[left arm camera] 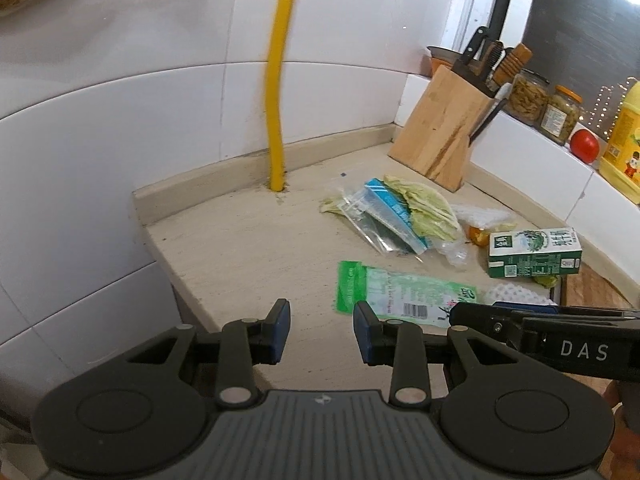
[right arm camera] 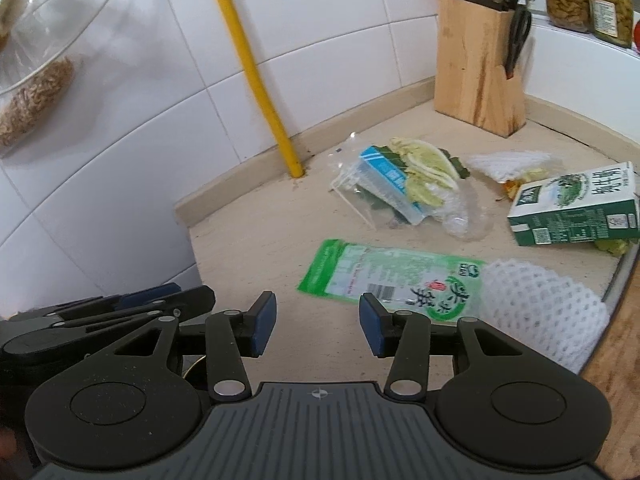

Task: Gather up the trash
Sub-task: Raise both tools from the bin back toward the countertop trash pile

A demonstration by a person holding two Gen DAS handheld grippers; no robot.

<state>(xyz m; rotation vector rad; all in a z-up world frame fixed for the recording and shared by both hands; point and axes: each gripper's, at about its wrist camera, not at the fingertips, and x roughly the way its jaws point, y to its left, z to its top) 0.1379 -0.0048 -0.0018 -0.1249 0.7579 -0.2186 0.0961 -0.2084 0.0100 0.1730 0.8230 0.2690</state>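
On the beige bench point(right arm camera: 256, 240) the trash lies in a loose spread. A green-and-white milk carton point(right arm camera: 576, 208) printed with Chinese characters rests on its side at about 2 o'clock in the right wrist view. A flat green plastic wrapper point(right arm camera: 384, 276) with a barcode, a red stamp and green Chinese characters lies just ahead of the right gripper point(right arm camera: 318, 322), whose fingers are empty and moderately spread. White foam fruit netting point(right arm camera: 540, 304) touches the wrapper's right end. Further back, at 12 o'clock, cabbage leaves point(right arm camera: 424, 168) cover a blue-striped packet point(right arm camera: 384, 176) whose writing is too small to read. The left gripper point(left arm camera: 322, 330) hovers with narrow, empty fingers; the other tool beside it reads "DAS". A knife block point(left arm camera: 440, 128) stands at 1 o'clock.
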